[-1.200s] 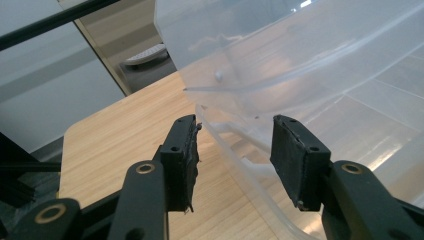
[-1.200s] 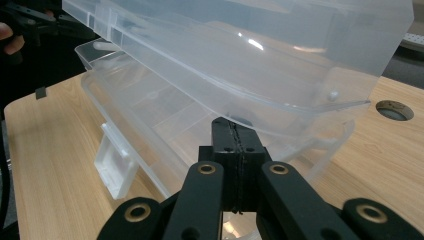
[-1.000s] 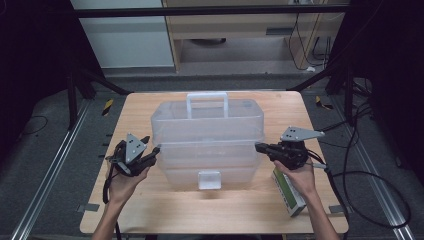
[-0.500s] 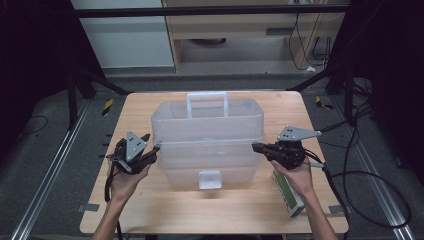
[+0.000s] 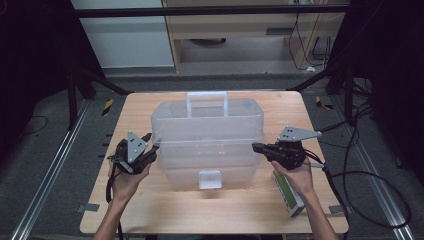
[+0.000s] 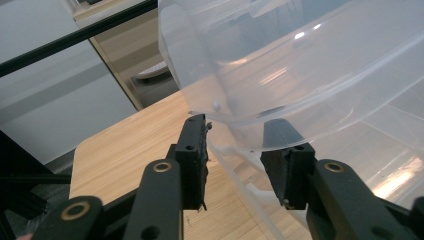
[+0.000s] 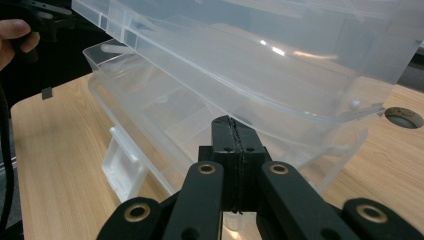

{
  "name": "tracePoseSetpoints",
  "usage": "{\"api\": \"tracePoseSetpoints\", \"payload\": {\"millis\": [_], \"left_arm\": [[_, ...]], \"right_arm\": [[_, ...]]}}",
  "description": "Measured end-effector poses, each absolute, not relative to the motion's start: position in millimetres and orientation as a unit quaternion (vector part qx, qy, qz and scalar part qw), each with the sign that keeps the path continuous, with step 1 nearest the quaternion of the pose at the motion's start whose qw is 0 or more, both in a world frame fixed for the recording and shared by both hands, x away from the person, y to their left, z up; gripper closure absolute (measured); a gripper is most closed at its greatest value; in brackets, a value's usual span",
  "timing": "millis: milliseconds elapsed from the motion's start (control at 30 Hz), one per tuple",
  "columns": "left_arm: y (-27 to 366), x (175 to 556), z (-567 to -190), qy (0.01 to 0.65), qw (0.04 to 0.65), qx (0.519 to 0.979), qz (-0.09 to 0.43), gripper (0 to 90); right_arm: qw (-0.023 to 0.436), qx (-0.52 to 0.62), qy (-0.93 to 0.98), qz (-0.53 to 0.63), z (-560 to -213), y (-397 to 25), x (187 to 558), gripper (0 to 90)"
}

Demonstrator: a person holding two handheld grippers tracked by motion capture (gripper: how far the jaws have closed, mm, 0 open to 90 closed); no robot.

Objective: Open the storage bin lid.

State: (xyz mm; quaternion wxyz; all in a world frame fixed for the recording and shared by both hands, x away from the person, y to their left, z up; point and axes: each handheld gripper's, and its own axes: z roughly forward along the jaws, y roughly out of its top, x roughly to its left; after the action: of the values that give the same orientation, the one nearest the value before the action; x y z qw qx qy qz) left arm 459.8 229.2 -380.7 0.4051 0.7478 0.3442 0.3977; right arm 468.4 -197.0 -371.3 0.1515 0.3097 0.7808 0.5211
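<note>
Barely any shift from a second ago: same stance at both ends of the clear plastic carry box (image 5: pixel 207 150), with the right hand-held gripper (image 5: pixel 256 146) nudged a touch closer to the box's right end. No lift yet worth the name.

Box in the middle of the counter (image 5: pixel 150 210), handle (image 5: pixel 207 102) along its far side, front latch (image 5: pixel 209 179) hanging on its near side, apparently undone.

At the box's left end, the left hand-held gripper (image 5: pixel 152 142) with jaws parted, one to each side of the lid's rim (image 6: pixel 280 125) and gripping nothing. Seen along its own jaws, rim between them but not yet pinched.

At the box's right end, jaws pressed together with nothing between, tip tucked just beneath the lid's edge. In the right gripper view, lid (image 7: pixel 250 55) tilted clear of the base (image 7: pixel 150 115), with a gap between the two.

Judged from this: opening of the lid begun, mostly undone. Likely next, a pinch on the left rim and an upward push from the right, both ends together to keep the lid from twisting.

Right of the box, just beside the right hand, a green-and-white pack (image 5: pixel 286 192) lying flat on the counter, untouched.
</note>
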Motion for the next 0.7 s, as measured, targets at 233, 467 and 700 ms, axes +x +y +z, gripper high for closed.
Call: {"api": "tracePoseSetpoints", "payload": {"millis": [233, 467, 700], "left_arm": [[228, 459, -381, 0.340, 0.407, 0.746, 0.404, 67.0], [226, 459, -380, 0.340, 0.402, 0.743, 0.412, 68.6], [225, 458, -379, 0.348, 0.399, 0.743, 0.409, 68.9]], "right_arm": [[0.156, 0.318, 0.785, 0.508, -374, -199, 468, 90.0], [0.175, 0.337, 0.796, 0.470, -378, -202, 465, 86.3], [0.197, 0.380, 0.804, 0.413, -382, -199, 469, 81.3]]}}
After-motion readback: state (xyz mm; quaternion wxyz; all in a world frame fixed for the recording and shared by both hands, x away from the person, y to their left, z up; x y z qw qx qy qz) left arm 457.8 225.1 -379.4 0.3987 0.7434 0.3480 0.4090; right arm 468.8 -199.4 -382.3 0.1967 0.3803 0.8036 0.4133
